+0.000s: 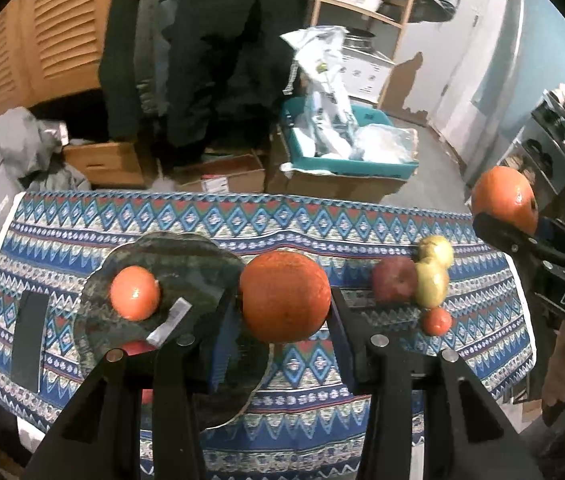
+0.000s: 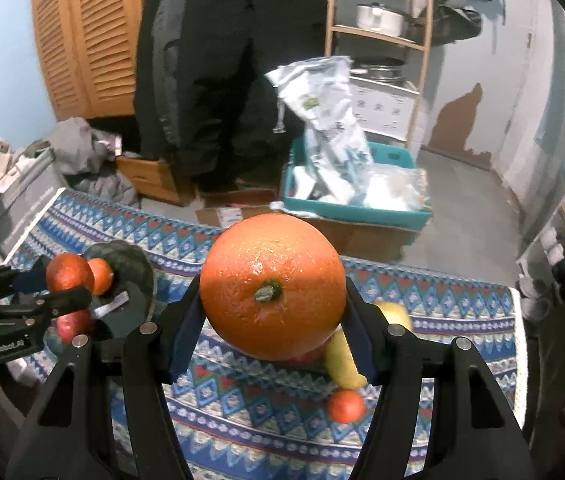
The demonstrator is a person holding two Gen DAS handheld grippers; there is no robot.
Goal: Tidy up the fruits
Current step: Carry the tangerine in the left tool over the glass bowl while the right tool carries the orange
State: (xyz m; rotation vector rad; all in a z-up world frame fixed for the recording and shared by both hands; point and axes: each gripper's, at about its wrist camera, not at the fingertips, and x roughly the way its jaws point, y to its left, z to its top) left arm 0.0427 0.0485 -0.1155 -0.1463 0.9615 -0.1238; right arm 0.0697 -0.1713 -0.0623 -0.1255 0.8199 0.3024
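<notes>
**Patterned counter, both tools loaded with oranges**

Patterned cloth covers the counter (image 1: 302, 364), whose far edge runs across the left wrist view in front of cardboard boxes and a teal bin (image 1: 346, 160) on the floor. Bare cloth lies between the plate on the left and the fruit cluster on the right; the counter's right edge falls away just beyond that cluster.

Left tool (image 1: 286, 312): jaws narrow, pads pressing both sides of a large orange (image 1: 284, 296), held above the cloth at the right rim of the dark plate (image 1: 198, 256). No stem is visible on this fruit, so its axis cannot be told.

Right tool (image 2: 272, 320): jaws moderately spread, clamped on a second orange (image 2: 270, 286), raised over the fruit cluster. Its green stem end faces the camera, so the stem axis runs back along the tool fingers.

On the plate rests a smaller orange fruit (image 1: 134, 292), with a red fruit (image 1: 138, 347) partly hidden nearer the tool and a grey strip (image 1: 168, 322) on the rim. Right of the left tool, a red apple (image 1: 392, 280) touches two yellow-green apples (image 1: 432, 276), and a small orange fruit (image 1: 436, 321) lies just in front. A dark flat rectangle (image 1: 28, 344) lies at the counter's left. Beyond stand hanging dark garments (image 1: 202, 48), louvred doors (image 1: 42, 32) and a wooden shelf (image 1: 362, 12).
</notes>
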